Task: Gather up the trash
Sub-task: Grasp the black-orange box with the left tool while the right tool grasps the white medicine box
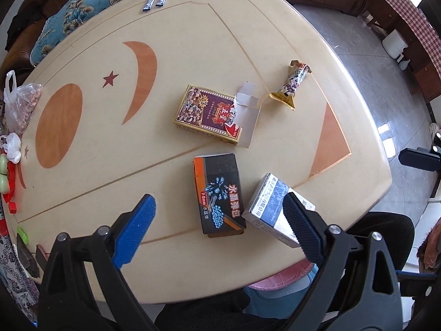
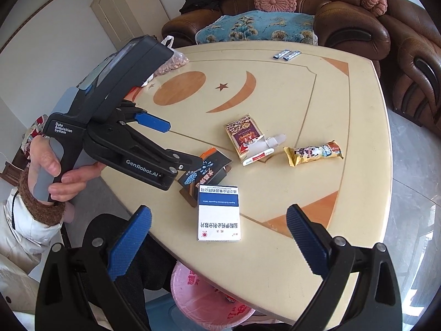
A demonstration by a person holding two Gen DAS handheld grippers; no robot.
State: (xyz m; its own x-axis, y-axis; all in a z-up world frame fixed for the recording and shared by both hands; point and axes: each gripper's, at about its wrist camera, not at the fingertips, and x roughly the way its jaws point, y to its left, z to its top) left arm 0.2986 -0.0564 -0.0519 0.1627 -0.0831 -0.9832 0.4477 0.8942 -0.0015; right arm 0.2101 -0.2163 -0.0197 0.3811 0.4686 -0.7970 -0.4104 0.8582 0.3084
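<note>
Trash lies on a cream table (image 1: 193, 41): a black and orange box (image 1: 219, 193) (image 2: 202, 172), a white and blue medicine box (image 1: 275, 208) (image 2: 219, 212), a torn red and gold carton (image 1: 212, 113) (image 2: 244, 135) and a snack wrapper (image 1: 292, 84) (image 2: 314, 153). My left gripper (image 1: 220, 201) is open and hovers over the black box; it also shows in the right wrist view (image 2: 182, 143). My right gripper (image 2: 219, 216) is open above the medicine box. A pink-lined bin (image 2: 209, 298) (image 1: 286, 273) stands under the table's near edge.
Two small sachets (image 1: 155, 0) (image 2: 286, 54) lie at the far edge. A plastic bag of nuts (image 1: 22, 102) and small red and green items (image 1: 8, 176) sit at the left edge. A brown sofa (image 2: 275, 16) with a blue cushion stands behind.
</note>
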